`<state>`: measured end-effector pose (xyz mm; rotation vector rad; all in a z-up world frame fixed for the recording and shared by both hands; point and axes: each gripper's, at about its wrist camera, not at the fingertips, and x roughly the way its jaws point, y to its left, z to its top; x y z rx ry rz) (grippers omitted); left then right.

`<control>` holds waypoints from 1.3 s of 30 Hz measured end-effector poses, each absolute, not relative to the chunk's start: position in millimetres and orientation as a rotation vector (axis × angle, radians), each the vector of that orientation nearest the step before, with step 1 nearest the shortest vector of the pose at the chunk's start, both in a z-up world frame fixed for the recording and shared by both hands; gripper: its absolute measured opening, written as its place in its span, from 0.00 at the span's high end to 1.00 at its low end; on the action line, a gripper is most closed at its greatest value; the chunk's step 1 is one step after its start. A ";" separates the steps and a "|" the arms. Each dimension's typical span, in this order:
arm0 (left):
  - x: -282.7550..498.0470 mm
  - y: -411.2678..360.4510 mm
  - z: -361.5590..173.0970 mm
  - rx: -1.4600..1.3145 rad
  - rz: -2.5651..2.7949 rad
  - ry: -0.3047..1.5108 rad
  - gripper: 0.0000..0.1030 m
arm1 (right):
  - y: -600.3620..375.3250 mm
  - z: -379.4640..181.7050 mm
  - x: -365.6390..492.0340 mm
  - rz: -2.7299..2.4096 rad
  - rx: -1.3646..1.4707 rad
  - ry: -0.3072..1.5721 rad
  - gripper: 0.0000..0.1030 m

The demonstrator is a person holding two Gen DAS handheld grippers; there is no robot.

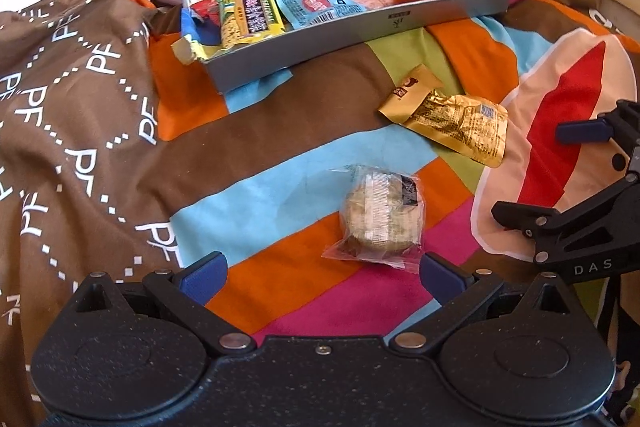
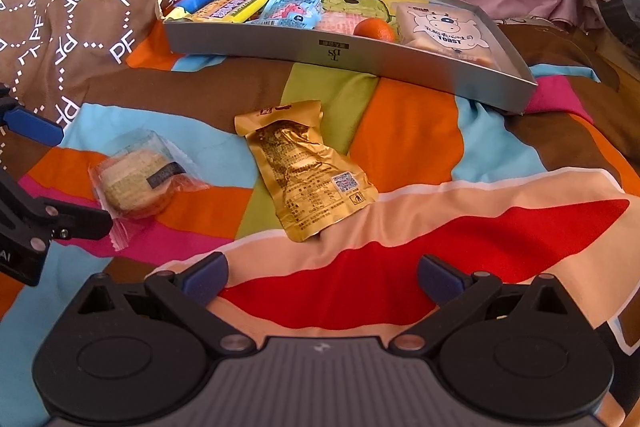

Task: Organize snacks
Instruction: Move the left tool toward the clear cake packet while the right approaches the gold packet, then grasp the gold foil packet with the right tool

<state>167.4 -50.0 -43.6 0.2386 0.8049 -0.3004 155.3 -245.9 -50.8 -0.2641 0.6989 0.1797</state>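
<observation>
Left tongs (image 1: 322, 277) apart, lower centre of the left wrist view, clamping nothing; clear-wrapped cake (image 1: 380, 215) lies just ahead between the tips. Right tongs (image 2: 322, 277) apart too, over the red patch of the bedspread (image 2: 400, 143). In the right wrist view, left to right: cake at mid left, gold packet (image 2: 310, 173) at centre, both loose on the bedspread. Grey tray (image 2: 360, 63) at upper centre holds a yellow bar (image 2: 236, 5), blue packet (image 2: 292, 13), orange (image 2: 374, 29), toast pack (image 2: 448, 29).
</observation>
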 end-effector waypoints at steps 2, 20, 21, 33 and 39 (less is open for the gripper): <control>168.9 -51.7 -45.0 0.246 -0.301 0.808 0.01 | -246.7 -52.2 156.5 0.181 -0.262 0.699 0.00; 174.5 -87.0 -54.3 0.495 -0.354 0.734 0.01 | -226.5 -56.3 187.0 0.250 -0.494 0.594 0.00; 174.9 -89.5 -55.0 0.523 -0.359 0.721 0.01 | -225.6 -55.8 191.2 0.250 -0.508 0.586 0.00; 183.5 -98.8 -59.3 0.695 -0.408 0.617 0.01 | -211.5 -62.2 208.0 0.310 -0.638 0.473 0.02; 189.6 -97.9 -59.5 0.754 -0.510 0.591 0.01 | -224.7 -58.3 209.3 0.411 -0.546 0.513 0.20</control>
